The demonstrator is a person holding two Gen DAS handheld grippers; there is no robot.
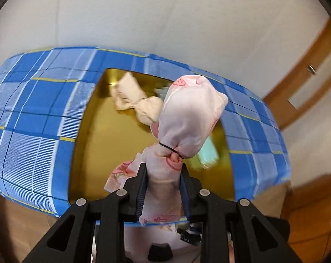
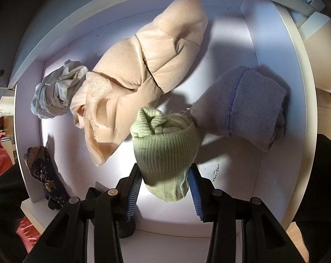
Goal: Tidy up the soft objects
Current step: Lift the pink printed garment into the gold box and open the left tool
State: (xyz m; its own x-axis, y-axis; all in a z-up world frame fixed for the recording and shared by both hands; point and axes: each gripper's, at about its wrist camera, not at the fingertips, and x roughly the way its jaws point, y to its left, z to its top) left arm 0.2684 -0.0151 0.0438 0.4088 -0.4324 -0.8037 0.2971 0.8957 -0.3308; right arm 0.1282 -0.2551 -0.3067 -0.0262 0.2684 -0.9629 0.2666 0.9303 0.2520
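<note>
Gripping a pink bundle [image 1: 185, 118] in my left tongs [image 1: 163, 188] above a gold tray [image 1: 113, 131]; my right tongs [image 2: 165, 186] clamp a green sock [image 2: 165, 149] in a white drawer [image 2: 275, 175].

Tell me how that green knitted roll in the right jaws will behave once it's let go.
The green knitted roll looks soft, so it should squash rather than break. Its rounded shape may roll a little on the smooth white drawer floor. Probably light.

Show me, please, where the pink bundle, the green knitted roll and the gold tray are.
pink bundle [image 1: 187, 118]: left wrist view, on its rounded top part.
green knitted roll [image 2: 165, 151]: right wrist view, on its ribbed side.
gold tray [image 1: 113, 142]: left wrist view, on its bare floor.
</note>
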